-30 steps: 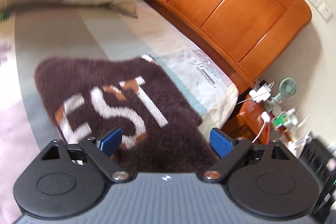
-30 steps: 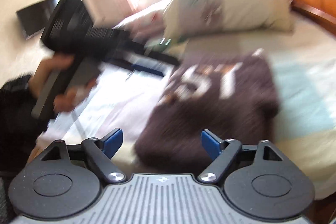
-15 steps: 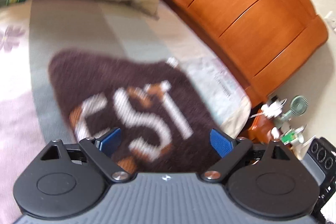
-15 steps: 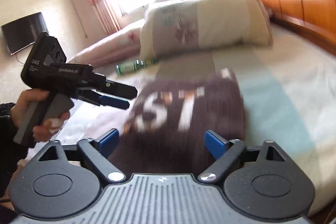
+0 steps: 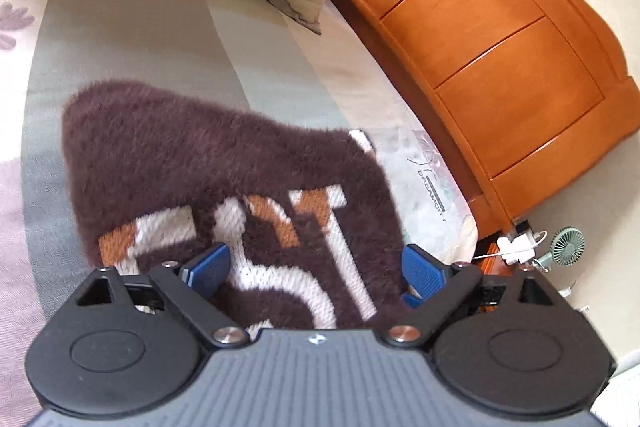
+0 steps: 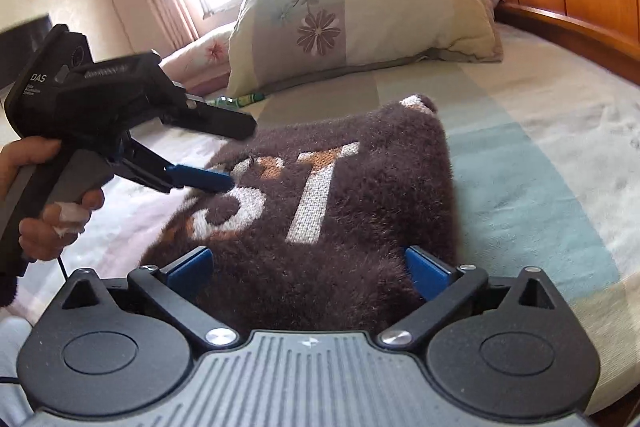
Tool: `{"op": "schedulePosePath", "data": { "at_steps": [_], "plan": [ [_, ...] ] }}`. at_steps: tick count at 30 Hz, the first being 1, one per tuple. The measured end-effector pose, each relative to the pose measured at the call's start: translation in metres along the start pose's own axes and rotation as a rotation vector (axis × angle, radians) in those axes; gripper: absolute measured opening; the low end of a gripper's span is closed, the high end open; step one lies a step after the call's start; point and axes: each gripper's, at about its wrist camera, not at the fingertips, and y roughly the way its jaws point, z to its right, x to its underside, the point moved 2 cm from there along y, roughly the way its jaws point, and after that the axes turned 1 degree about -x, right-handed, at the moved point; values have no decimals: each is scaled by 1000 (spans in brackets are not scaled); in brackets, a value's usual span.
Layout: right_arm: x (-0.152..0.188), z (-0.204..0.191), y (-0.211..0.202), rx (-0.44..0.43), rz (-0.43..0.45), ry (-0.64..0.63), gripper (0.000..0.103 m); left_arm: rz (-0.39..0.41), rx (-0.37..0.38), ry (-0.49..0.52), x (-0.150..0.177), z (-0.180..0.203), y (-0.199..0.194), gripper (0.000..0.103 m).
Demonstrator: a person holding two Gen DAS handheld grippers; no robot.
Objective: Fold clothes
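on the striped bed sheet (image 6: 540, 163), a folded brown fuzzy sweater (image 6: 360, 211) was laid flat, its long axis running toward the pillow (image 6: 360, 23) and its white letters reading upright from the foot. both the left gripper (image 5: 316, 269) and right gripper (image 6: 308, 269) were held with fingers spread apart, nothing between them. the sweater's near edge was hidden behind the grippers' bodies.

My left gripper (image 6: 224, 155), held pistol-style in my left hand (image 6: 48, 203), hovers with fingers spread wide just over the sweater's (image 6: 340, 211) left edge, while my right gripper (image 6: 308, 267) hangs at its near edge, its fingers equally wide apart.
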Motion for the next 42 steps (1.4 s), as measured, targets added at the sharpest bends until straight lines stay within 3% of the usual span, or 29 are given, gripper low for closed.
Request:
{"op": "schedulePosePath", "data": {
  "at_steps": [10, 16, 20, 28, 32, 36, 39, 42],
  "plan": [
    [-2, 4, -1, -19, 1, 54, 103, -13, -77, -2, -4, 3, -2, 93],
    [0, 2, 0, -6, 16, 55, 103, -33, -78, 19, 40, 19, -13, 97],
    [-2, -3, 2, 10, -1, 32, 103, 30, -90, -22, 46, 19, -24, 97],
    [-25, -15, -6, 14, 6, 18, 103, 156, -245, 26, 61, 26, -69, 97],
    [-19, -16, 15, 82, -70, -25, 103, 165, -322, -9, 73, 14, -75, 97],
    [-18, -25, 18, 124, -74, -67, 103, 168, -362, -37, 81, 0, -88, 97],
    [-30, -37, 12, 68, -38, -54, 103, 180, -412, -47, 83, -9, -99, 97],
    [-32, -45, 17, 77, -60, -75, 103, 193, -431, -54, 85, -14, -110, 97]
  ]
}}
